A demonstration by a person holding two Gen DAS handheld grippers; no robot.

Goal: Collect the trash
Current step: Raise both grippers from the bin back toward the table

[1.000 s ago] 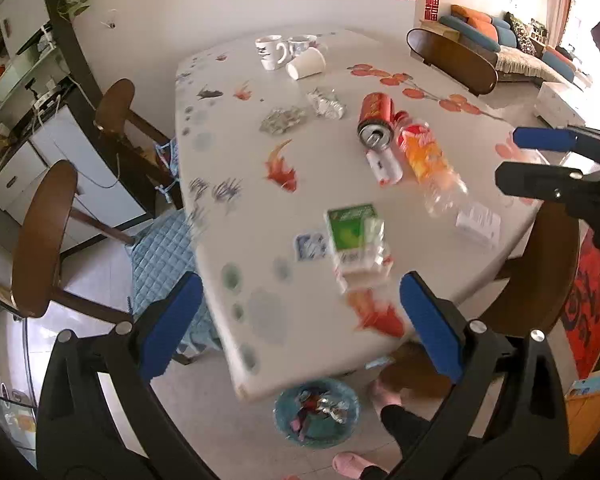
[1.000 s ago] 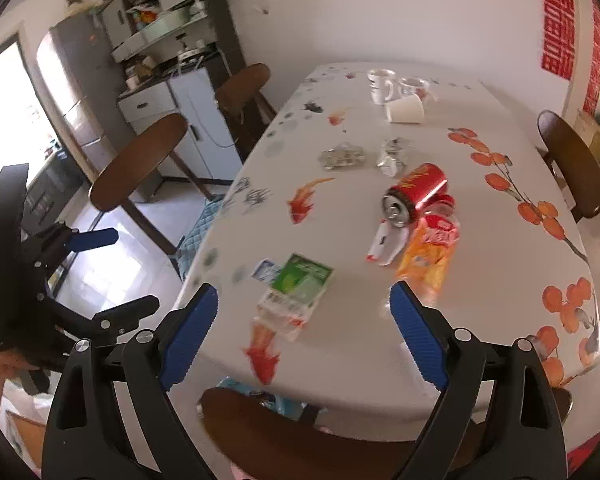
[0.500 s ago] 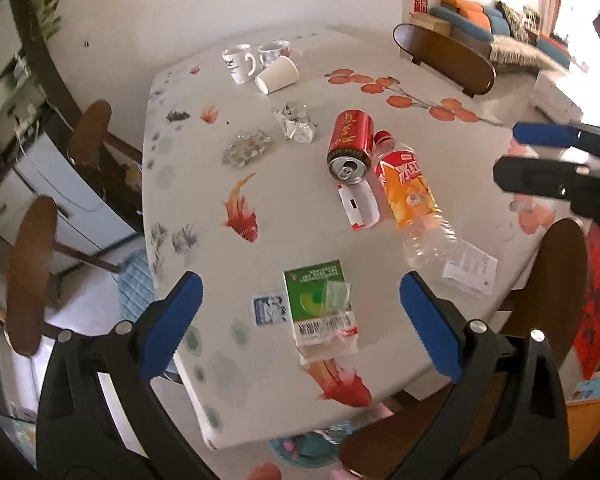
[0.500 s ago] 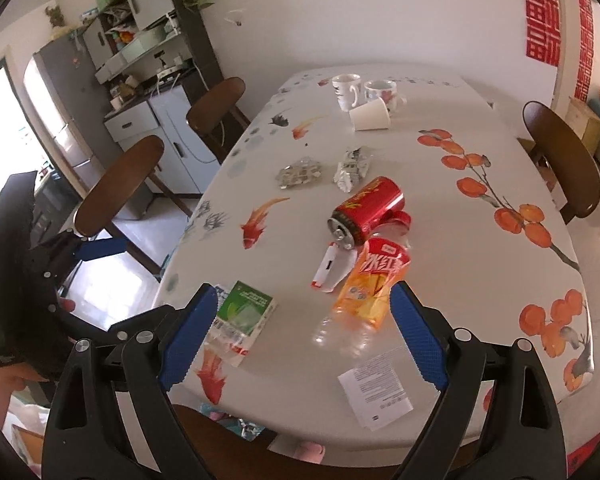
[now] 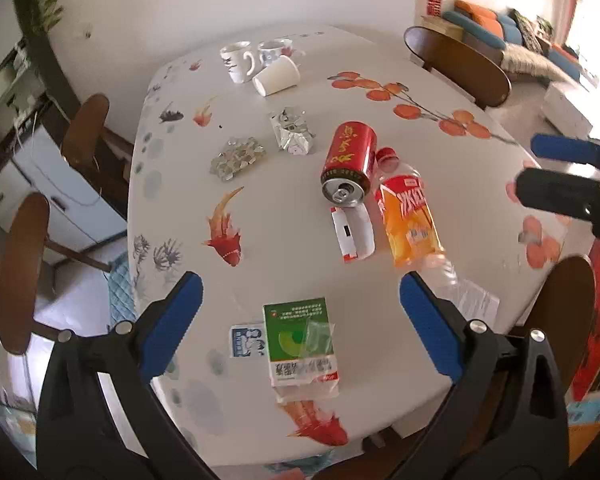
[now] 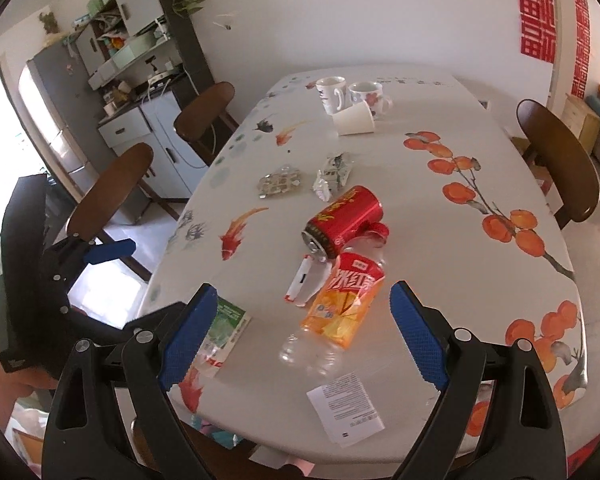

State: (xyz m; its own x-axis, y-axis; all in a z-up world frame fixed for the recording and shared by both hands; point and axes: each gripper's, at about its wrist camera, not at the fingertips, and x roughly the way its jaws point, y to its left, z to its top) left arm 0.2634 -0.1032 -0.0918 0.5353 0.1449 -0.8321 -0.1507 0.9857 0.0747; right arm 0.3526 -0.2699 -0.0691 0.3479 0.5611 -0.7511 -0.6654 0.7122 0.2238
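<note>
Two sets of tongs are held above a white desk that is painted with red fish and orange fruit. The left tongs are spread wide open, and nothing is held between the blue pads. The right tongs are also spread wide open, and nothing is gripped by them. Both are kept up in the air, well apart from the trash.

The trash is scattered over the middle and the near part of the desk. A red can is laid on its side, with its open top turned toward the near edge. An empty plastic bottle with an orange label and a red cap is laid just beside the can, touching it. A small white and red box is found by the can's open end. A green box with clear wrap on it is seen near the front edge, under the left tongs. A little blue and white packet is placed just beside the green box. A white paper slip is laid near the front edge, by the bottle's bottom.

Farther back, two crumpled silver wrappers are seen. A paper cup is tipped over next to two mugs at the far end.
</note>
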